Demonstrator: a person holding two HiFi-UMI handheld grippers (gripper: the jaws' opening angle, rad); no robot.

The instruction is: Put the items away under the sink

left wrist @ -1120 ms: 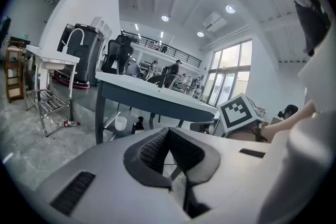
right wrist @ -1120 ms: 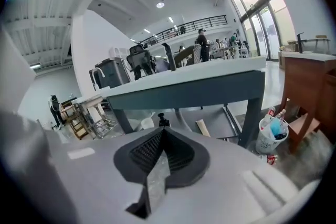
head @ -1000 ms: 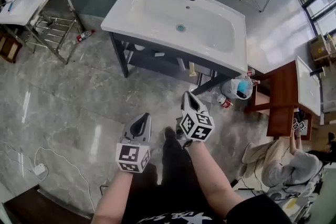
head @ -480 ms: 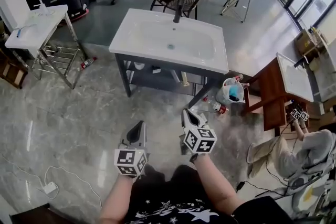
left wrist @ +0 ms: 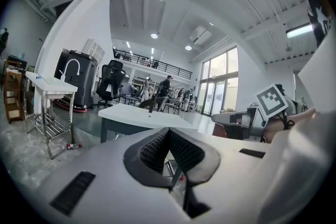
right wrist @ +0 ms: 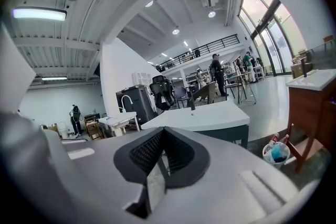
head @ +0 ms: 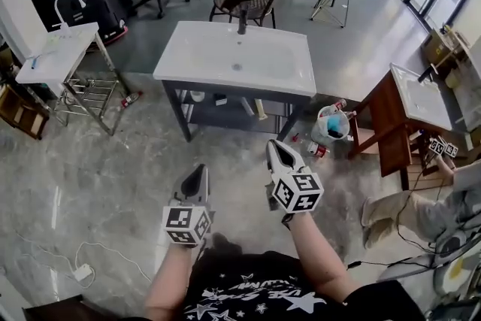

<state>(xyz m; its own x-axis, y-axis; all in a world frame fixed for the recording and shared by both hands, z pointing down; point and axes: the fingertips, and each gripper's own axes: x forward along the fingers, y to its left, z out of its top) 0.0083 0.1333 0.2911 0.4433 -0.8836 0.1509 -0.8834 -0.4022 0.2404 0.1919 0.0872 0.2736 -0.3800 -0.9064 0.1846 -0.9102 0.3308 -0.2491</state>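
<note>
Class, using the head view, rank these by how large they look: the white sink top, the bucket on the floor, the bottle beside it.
1. white sink top
2. bucket
3. bottle
No close calls here.

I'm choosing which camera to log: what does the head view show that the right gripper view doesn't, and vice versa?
Head view only: the left gripper and the storage shelf. Right gripper view only: the right gripper with shut jaws close up, ceiling lights, a balcony. Both: the white sink and the bucket.
</note>
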